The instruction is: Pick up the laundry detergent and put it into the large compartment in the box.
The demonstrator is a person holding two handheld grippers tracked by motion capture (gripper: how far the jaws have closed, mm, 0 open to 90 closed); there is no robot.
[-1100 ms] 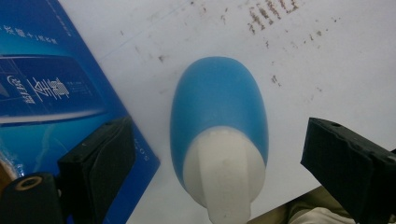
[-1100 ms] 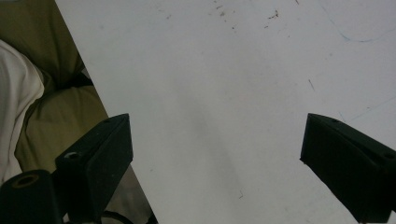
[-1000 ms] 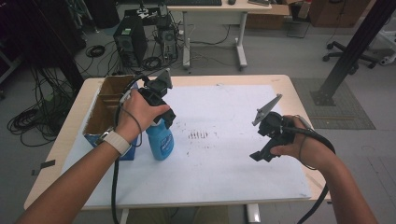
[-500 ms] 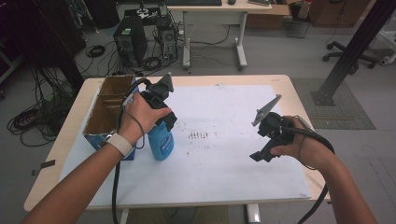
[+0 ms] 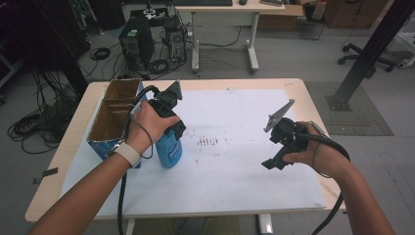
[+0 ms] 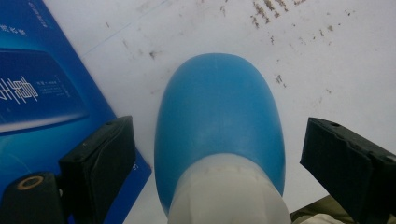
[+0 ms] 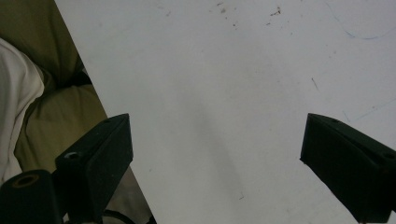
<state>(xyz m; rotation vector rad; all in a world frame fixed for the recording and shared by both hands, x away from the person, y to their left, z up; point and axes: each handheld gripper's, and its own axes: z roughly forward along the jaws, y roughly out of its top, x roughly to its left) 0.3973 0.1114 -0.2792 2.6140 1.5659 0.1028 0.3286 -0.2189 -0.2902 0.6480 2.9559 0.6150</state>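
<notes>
Looking down from the high view, I see a wooden table (image 5: 73, 127) covered by a large white sheet (image 5: 235, 166) marked with small dark specks. At its left edge stands an open cardboard box (image 5: 110, 115) with blue outer sides; part of its near end is hidden behind my left forearm. Just beside the box stands the blue spray bottle (image 5: 170, 149), upright on the sheet. My left gripper (image 6: 217, 172) hangs directly over it, so its head is hidden from above. In the left gripper view the jaws stand wide apart on either side of the bottle's blue body and pale neck, touching neither; the neck is cut off at the bottom edge. My right gripper (image 5: 280, 142) hovers well apart at the right, over bare sheet near the table's front edge, jaws spread and holding nothing.
</notes>
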